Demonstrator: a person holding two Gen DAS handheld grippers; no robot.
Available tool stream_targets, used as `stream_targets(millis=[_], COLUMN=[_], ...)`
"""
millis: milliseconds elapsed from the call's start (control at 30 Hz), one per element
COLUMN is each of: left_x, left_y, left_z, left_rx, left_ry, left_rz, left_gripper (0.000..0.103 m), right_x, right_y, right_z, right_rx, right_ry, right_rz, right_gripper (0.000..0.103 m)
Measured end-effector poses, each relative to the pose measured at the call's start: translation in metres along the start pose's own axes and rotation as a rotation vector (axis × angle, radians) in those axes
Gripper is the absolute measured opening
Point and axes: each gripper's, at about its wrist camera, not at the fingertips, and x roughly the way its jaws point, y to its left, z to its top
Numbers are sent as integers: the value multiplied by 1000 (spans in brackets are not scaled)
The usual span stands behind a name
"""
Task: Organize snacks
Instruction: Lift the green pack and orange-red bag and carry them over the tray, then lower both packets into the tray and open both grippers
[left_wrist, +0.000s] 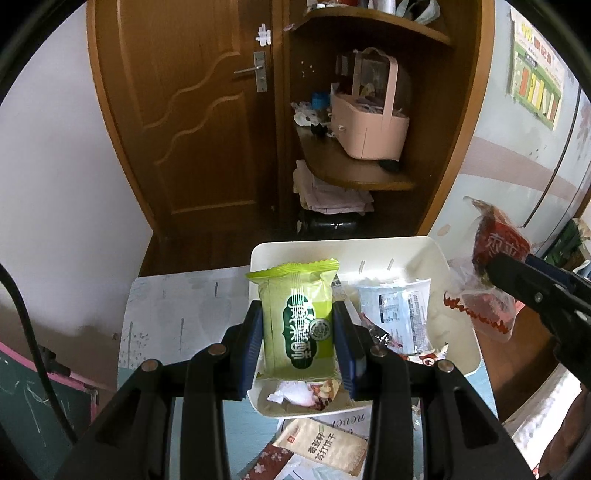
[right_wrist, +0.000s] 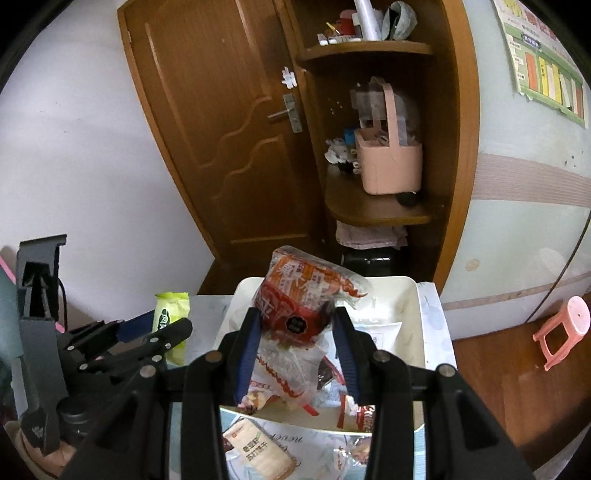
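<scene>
Both tools are up over the white tray, each with a snack in its grip. The left tool is clenched on a green snack packet, its blue pads pressing the packet's two long sides, so the packet stands upright above the near end of the tray. The right tool is clenched on a red snack bag, gripping it low while the crinkly clear top juts out loose above the pads. Below, the tray holds a white-labelled pouch and a few small wrapped sweets; a beige cracker pack lies on the tabletop just in front of the tray.

What worries me is the red bag. It is soft and slick, and I reckon it could slide out of the pads if swung quickly. The two tools also hang near each other, so crossing paths could knock one packet free. A drop from here would probably land in the tray, but on its far side the tabletop ends just beyond the rim, so the floor is possible.
</scene>
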Motion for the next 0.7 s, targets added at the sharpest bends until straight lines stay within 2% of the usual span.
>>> stream_targets(millis=[267, 300, 333, 367, 400, 433, 700], left_x=[23, 24, 25, 25, 25, 23, 22], left_y=[-6, -6, -7, -7, -5, -4, 4], left_z=[1, 1, 2, 2, 3, 3, 0], left_rx=[10, 7, 4, -3, -9, -14, -27], left_ry=[29, 32, 35, 34, 28, 21, 36], left_rz=[22, 17, 14, 15, 22, 28, 30], left_gripper=[37, 45, 61, 69, 83, 88, 88], right_x=[33, 37, 39, 40, 42, 44, 44], right_y=[-12, -13, -14, -14, -15, -15, -15], right_z=[1, 2, 1, 1, 1, 1, -6], right_rx=[23, 30, 37, 39, 37, 38, 60], right_ry=[71, 86, 94, 95, 96, 102, 130], right_rz=[-23, -24, -21, -17, -22, -32, -19], right_gripper=[42, 43, 43, 43, 43, 43, 47])
